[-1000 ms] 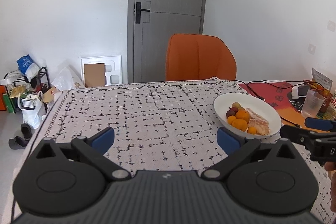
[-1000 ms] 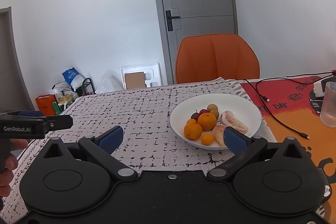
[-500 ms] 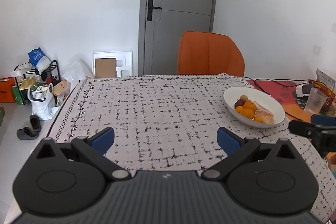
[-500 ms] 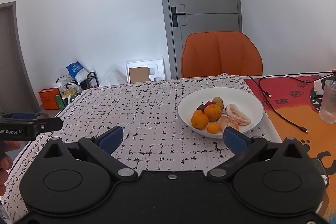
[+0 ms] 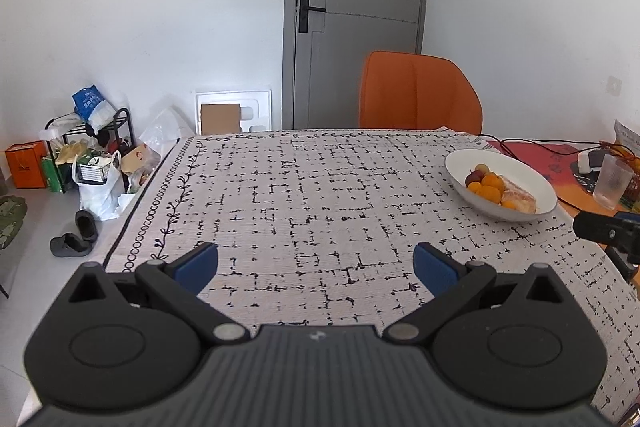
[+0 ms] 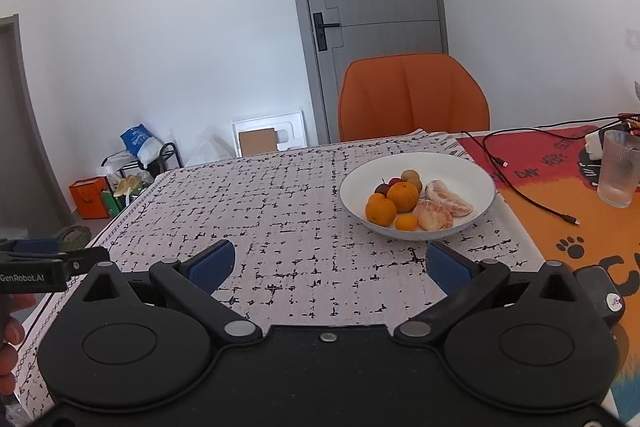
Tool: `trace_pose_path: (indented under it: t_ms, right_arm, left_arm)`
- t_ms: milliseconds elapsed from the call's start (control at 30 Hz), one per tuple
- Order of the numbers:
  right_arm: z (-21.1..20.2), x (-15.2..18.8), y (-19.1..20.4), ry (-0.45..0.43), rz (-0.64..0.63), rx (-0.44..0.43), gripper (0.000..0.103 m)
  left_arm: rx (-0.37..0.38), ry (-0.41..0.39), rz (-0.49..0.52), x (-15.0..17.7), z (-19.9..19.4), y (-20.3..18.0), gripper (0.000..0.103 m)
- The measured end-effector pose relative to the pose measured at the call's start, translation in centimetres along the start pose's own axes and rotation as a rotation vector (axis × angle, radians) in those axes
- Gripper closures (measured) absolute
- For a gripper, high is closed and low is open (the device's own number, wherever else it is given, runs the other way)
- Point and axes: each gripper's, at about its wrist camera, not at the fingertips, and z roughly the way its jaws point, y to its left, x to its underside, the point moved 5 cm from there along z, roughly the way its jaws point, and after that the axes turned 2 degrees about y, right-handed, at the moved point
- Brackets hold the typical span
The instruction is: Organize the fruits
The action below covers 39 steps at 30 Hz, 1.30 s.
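Note:
A white bowl (image 6: 476,171) holds several fruits: oranges (image 6: 401,195), small red and brown fruits (image 6: 411,176) and peeled citrus pieces (image 6: 444,205). It stands on the patterned tablecloth (image 6: 280,211), ahead of my right gripper (image 6: 328,265), which is open and empty. In the left wrist view the bowl (image 5: 532,179) sits far right. My left gripper (image 5: 316,265) is open and empty over bare cloth. The right gripper's tip shows at the right edge (image 5: 600,229).
An orange chair (image 6: 412,95) stands behind the table. An orange mat with black cables (image 6: 520,179) and a ribbed glass (image 6: 618,167) lie right of the bowl. Bags, a rack and shoes (image 5: 80,163) sit on the floor at left.
Both grippers have pulled back from the table, so the bowl looks smaller and farther. The left view has swung left. Both stay open.

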Motion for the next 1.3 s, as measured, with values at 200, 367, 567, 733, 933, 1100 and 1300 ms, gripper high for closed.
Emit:
trace_pose_path:
  t_ms: [200,367,567,733,933,1100,1300]
  right_arm:
    - [-0.01,0.06,0.15,0.008,-0.009,-0.008,0.000]
    - [-0.08,0.05,0.24,0.009,-0.009,-0.013,0.000]
    - [-0.08,0.11,0.30,0.015,-0.012,-0.013,0.000]
    - [-0.14,0.09,0.51,0.014,-0.016,-0.014,0.000]
    - [-0.08,0.11,0.72,0.016,-0.021,-0.014,0.000]
    - [-0.14,0.05,0.71,0.016,-0.022,-0.014,0.000]
    - [-0.04,0.05,0.64,0.017,-0.019,-0.009,0.000]
  left_arm:
    - [-0.002,-0.010,-0.005,-0.16,-0.67,0.24,0.000]
    - [-0.006,-0.011,-0.006,-0.14,-0.81,0.26,0.000]
    - [-0.003,-0.008,-0.009,0.02,-0.90,0.42,0.000]
    - [-0.001,-0.004,-0.010,0.08,-0.86,0.44,0.000]
    - [0.002,-0.005,-0.008,0.09,-0.83,0.36,0.000]
    - [0.001,-0.003,-0.011,0.13,-0.79,0.42,0.000]
    - [0.000,0.000,-0.011,0.11,-0.78,0.34,0.000]
